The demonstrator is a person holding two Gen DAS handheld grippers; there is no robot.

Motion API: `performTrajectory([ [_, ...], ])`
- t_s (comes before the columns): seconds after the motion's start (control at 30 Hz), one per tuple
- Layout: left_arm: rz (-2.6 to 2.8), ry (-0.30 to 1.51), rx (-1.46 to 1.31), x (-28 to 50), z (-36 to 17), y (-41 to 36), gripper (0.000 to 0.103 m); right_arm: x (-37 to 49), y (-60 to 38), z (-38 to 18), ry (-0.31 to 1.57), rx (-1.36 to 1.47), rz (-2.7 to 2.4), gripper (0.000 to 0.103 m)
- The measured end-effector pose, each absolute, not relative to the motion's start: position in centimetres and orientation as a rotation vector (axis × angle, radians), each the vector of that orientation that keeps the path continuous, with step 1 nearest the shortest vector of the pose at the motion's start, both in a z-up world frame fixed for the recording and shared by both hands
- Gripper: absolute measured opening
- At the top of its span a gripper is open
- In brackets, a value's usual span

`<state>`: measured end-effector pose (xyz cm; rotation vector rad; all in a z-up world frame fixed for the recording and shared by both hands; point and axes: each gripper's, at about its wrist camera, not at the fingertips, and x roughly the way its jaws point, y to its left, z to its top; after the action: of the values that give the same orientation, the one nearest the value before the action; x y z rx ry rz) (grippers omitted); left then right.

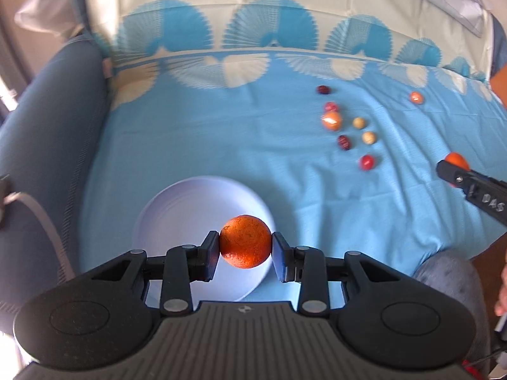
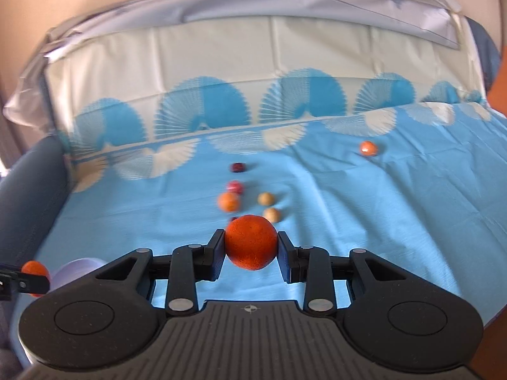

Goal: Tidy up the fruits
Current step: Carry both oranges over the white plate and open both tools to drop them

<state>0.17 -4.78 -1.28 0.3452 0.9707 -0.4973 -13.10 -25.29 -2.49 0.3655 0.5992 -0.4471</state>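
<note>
My left gripper (image 1: 245, 247) is shut on an orange (image 1: 245, 241), held in the air above a white plate (image 1: 177, 209) on the blue cloth. My right gripper (image 2: 252, 247) is shut on a second orange (image 2: 251, 242), lifted above the cloth. In the left wrist view the right gripper (image 1: 451, 167) shows at the right edge with its orange (image 1: 456, 159). The right wrist view catches the left gripper's orange (image 2: 35, 269) and the plate's rim (image 2: 76, 267) at the lower left. Several small fruits lie loose ahead: dark red ones (image 1: 323, 89), pale ones (image 1: 359, 123) and a peach-coloured one (image 1: 331, 121).
One more small orange fruit (image 2: 368, 148) lies apart at the far right of the cloth. A cushioned blue armrest (image 1: 47, 126) bounds the left side and a pale backrest (image 2: 253, 47) rises behind. A person's knee (image 1: 443, 272) is at the lower right.
</note>
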Motion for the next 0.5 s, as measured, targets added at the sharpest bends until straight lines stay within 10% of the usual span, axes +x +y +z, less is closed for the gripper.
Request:
performTrajectory([
  [0.5,-0.348,0.942,0.168,-5.7,1.9,8.8,0.039,-15.1,-11.1,1.8,0.678,0.308,-0.138,0.036],
])
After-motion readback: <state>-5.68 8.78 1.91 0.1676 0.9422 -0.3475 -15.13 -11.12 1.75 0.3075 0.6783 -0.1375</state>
